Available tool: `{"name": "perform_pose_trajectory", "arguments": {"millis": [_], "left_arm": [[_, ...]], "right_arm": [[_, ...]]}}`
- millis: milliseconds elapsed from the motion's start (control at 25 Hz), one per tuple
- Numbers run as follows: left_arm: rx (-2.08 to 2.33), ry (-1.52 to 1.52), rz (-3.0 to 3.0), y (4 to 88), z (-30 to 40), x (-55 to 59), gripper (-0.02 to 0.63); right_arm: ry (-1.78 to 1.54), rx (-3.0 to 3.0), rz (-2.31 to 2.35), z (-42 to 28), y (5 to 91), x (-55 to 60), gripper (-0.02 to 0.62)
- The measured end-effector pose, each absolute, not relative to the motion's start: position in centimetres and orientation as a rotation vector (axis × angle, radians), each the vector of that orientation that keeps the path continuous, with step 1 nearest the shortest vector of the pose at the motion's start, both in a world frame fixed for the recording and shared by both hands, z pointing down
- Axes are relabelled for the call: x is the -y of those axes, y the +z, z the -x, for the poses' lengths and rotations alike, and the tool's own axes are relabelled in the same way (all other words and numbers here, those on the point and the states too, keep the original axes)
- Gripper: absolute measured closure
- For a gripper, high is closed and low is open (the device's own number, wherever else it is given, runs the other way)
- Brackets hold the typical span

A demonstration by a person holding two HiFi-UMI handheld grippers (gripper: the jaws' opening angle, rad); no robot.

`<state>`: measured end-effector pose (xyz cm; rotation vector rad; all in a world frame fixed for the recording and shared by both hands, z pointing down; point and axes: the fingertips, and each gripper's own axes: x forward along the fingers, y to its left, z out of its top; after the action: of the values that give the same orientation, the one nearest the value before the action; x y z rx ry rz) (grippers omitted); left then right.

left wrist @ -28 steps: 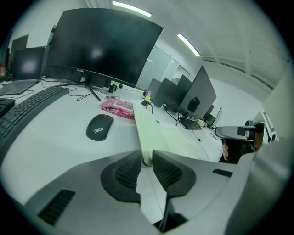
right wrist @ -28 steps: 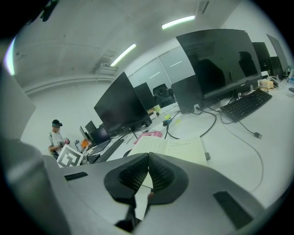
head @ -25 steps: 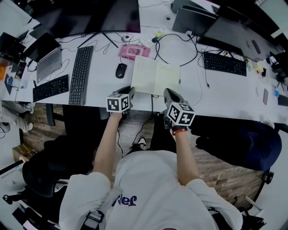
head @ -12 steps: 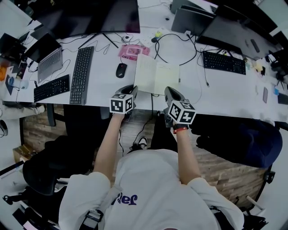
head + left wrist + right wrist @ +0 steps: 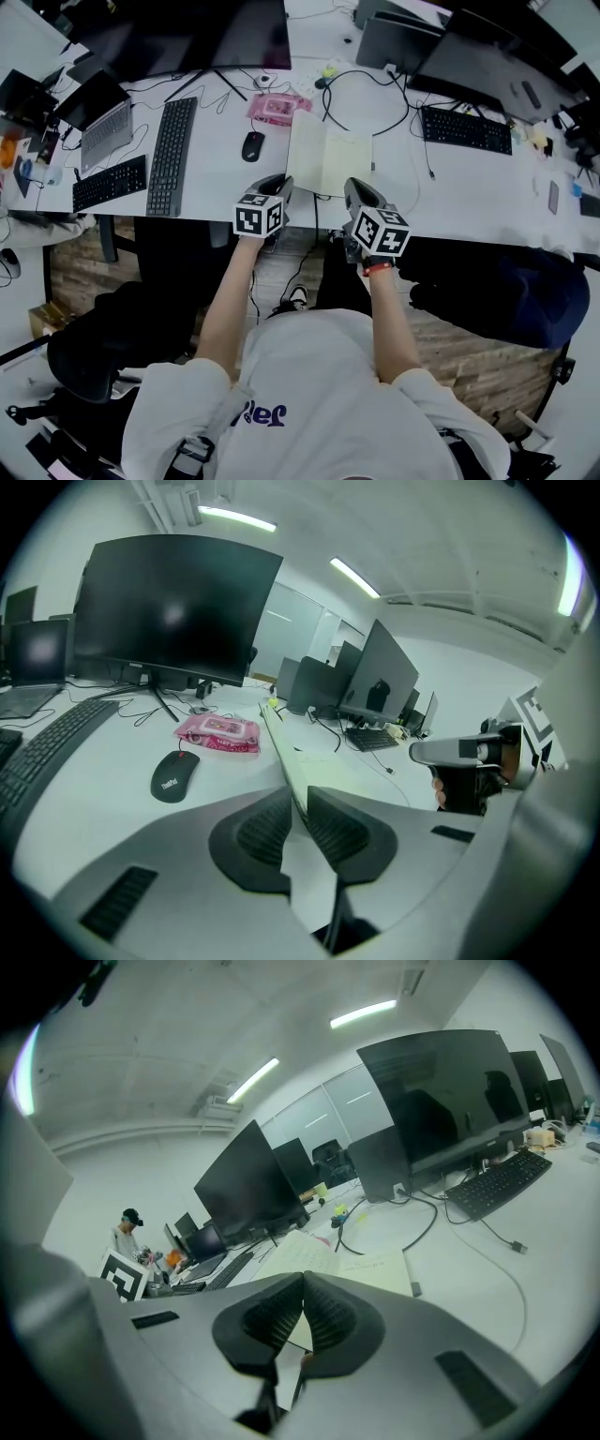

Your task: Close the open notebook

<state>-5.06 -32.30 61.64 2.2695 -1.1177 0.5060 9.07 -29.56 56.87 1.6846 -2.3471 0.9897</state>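
The open notebook (image 5: 339, 161) lies on the white desk (image 5: 216, 178) with cream pages up. Its left half (image 5: 281, 752) is lifted and runs edge-on away from my left gripper (image 5: 298, 810). That gripper (image 5: 278, 181) sits at the notebook's near left corner. Its jaws have just been closing, and the pads (image 5: 262, 829) now pinch the edge of the left half. My right gripper (image 5: 353, 188) hovers at the near right corner, over the desk's front edge. In the right gripper view it (image 5: 302, 1290) is shut with nothing between the pads, and the notebook (image 5: 375, 1266) lies just beyond.
A black mouse (image 5: 252, 146) and a pink pack (image 5: 278, 107) lie left of the notebook, and a black keyboard (image 5: 170, 142) further left. Looped cables (image 5: 375, 94) and a second keyboard (image 5: 467, 131) are on the right. Monitors (image 5: 202, 33) stand behind.
My left gripper has risen and shifted right toward the notebook. The notebook's left half has lifted with it and looks narrower from above. The right gripper has stayed put.
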Motion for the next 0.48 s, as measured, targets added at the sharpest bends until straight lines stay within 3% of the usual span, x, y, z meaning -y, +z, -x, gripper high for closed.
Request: {"name": "perform_pose_trajectory", "arguments": {"millis": [480], "left_arm": [[1.083,0.498,-2.308,61.1,2.7,31.8,0.548]], "right_arm": [[1.004,2.344,-1.705,-9.8,57.1,28.8,0.580]]}}
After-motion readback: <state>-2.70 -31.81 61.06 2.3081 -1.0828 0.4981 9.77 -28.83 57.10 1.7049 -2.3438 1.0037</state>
